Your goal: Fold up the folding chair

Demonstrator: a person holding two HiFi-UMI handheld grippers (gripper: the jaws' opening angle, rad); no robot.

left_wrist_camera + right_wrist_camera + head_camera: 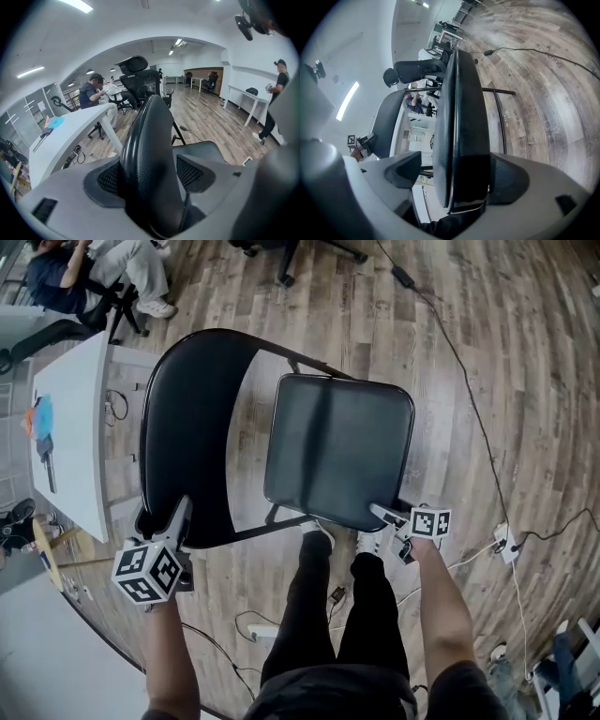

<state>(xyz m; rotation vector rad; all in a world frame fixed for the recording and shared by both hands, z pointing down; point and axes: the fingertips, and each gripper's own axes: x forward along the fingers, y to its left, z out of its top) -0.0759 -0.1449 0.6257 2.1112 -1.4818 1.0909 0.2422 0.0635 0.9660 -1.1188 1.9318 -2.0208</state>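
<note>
A black folding chair stands open on the wood floor. In the head view its curved backrest (192,427) is to the left and its padded seat (337,451) to the right. My left gripper (178,521) is shut on the near edge of the backrest (150,140), which fills the gap between the jaws of the left gripper (150,183). My right gripper (394,518) is shut on the seat's near right corner. In the right gripper view the seat (461,117) runs edge-on between the jaws of the right gripper (457,176).
A white table (75,427) stands close to the chair's left. A seated person (84,273) is at the far left and another person (276,93) stands at the right wall. Cables and a power strip (503,542) lie on the floor at the right. My legs (337,615) are just behind the chair.
</note>
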